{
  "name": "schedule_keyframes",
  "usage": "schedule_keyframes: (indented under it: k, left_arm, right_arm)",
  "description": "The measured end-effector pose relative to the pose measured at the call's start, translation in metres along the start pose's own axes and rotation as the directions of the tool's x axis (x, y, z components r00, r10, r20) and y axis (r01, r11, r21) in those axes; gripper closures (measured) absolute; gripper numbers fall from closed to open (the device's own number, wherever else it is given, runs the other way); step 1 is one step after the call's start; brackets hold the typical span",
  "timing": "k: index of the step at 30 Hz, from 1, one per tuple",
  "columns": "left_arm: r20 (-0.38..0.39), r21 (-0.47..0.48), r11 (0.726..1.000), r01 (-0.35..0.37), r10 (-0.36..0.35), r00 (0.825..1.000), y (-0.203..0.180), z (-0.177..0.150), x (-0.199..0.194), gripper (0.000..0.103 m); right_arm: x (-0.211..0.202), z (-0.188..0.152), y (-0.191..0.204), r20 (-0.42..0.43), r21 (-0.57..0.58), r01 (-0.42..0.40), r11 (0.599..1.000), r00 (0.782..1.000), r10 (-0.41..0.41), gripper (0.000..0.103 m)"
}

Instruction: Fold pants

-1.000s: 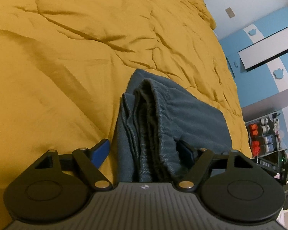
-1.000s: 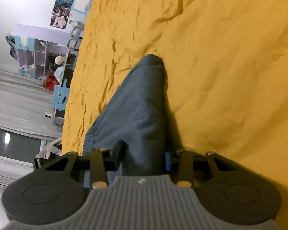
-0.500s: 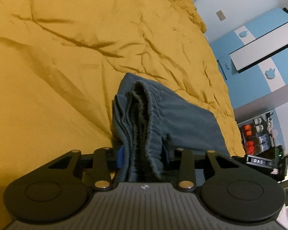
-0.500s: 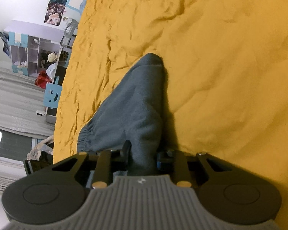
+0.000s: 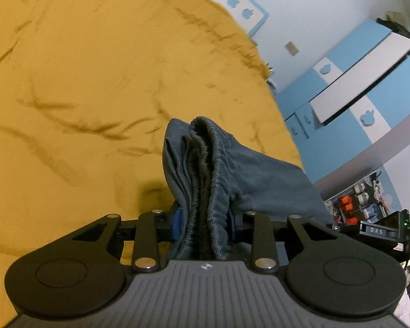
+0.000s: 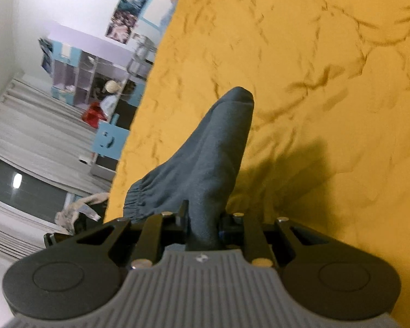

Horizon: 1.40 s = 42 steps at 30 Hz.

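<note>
the pants (image 5: pixel 232 169) bunch between the left tool's (image 5: pixel 203 225) fingers and hide both pad faces — only slivers of blue show. the right tool's (image 6: pixel 203 222) pads are buried in cloth too. the yellow bedspread (image 6: pixel 328 82) is smeared with motion blur, and items on the far shelf (image 5: pixel 360 202) are too small to identify.

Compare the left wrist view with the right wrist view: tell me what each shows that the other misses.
Left only: the left gripper clamped on the pants' bunched elastic waistband, and a blue wardrobe. Right only: the right gripper pinching smooth, seamless fabric, plus curtains and shelves. Both: the pants and the yellow bedspread.
</note>
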<state>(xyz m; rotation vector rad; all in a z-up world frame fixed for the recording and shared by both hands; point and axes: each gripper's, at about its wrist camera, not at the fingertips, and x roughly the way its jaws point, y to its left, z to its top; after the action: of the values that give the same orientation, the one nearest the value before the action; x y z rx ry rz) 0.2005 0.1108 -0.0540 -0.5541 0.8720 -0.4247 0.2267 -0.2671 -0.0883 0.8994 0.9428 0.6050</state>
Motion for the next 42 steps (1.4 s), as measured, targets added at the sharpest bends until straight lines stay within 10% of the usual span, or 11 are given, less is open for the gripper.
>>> schedule_keyframes:
  k: [12, 22, 34, 42]
  left_arm:
    - [-0.018, 0.098, 0.992, 0.081, -0.079, 0.997, -0.091, 0.017, 0.045, 0.068]
    - [-0.154, -0.032, 0.986, 0.162, -0.165, 0.974, -0.118, -0.017, 0.158, 0.068]
    - [-0.247, -0.025, 0.995, 0.095, -0.098, 0.964, -0.106, -0.042, 0.223, 0.065]
    - [-0.219, 0.064, 0.997, 0.030, -0.015, 0.976, -0.120, -0.040, 0.195, 0.054]
  right_arm:
    - [-0.095, 0.039, -0.001, 0.121, -0.047, 0.011, 0.999, 0.993, -0.006, 0.089]
    - [-0.165, 0.070, -0.100, 0.149, 0.049, 0.138, 0.989, 0.978, -0.144, 0.089]
    - [-0.165, 0.074, -0.226, 0.143, 0.198, 0.126, 0.972, 0.977, -0.155, 0.088]
    - [-0.183, 0.066, -0.213, 0.187, 0.170, 0.235, 0.957, 0.946, -0.266, 0.066]
